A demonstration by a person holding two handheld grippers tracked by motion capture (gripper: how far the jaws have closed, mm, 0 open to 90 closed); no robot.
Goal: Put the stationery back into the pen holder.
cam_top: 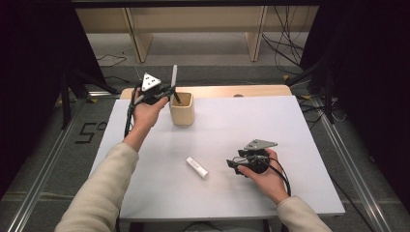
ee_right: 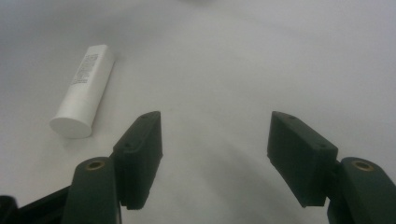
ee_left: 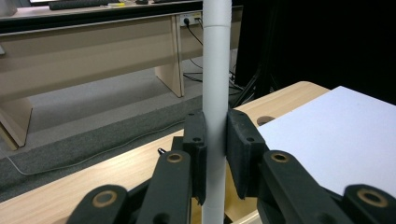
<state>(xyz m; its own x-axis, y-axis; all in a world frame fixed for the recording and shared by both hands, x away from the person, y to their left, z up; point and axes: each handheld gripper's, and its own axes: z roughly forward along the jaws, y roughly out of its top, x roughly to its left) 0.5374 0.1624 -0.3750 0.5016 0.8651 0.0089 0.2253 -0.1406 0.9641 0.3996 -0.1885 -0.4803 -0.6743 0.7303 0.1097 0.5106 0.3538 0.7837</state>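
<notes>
My left gripper [cam_top: 167, 92] is shut on a long white pen-like stick [cam_top: 174, 76], held upright over the rim of a wooden cup [cam_top: 183, 110] at the back of the white mat. In the left gripper view the stick [ee_left: 216, 84] runs straight up between the two black pads [ee_left: 238, 140]. A dark item leans inside the cup. My right gripper [cam_top: 233, 163] rests open near the front right of the mat, with nothing between its fingers [ee_right: 140, 154]. A short white tube [cam_top: 197, 167] lies on the mat just to its left, and the same tube [ee_right: 86, 88] lies ahead and left in the right gripper view.
The white mat [cam_top: 270, 125] covers most of a wooden table [cam_top: 251, 90]. Behind the table there is grey floor, wooden bench legs and loose cables. Dark stands flank both sides.
</notes>
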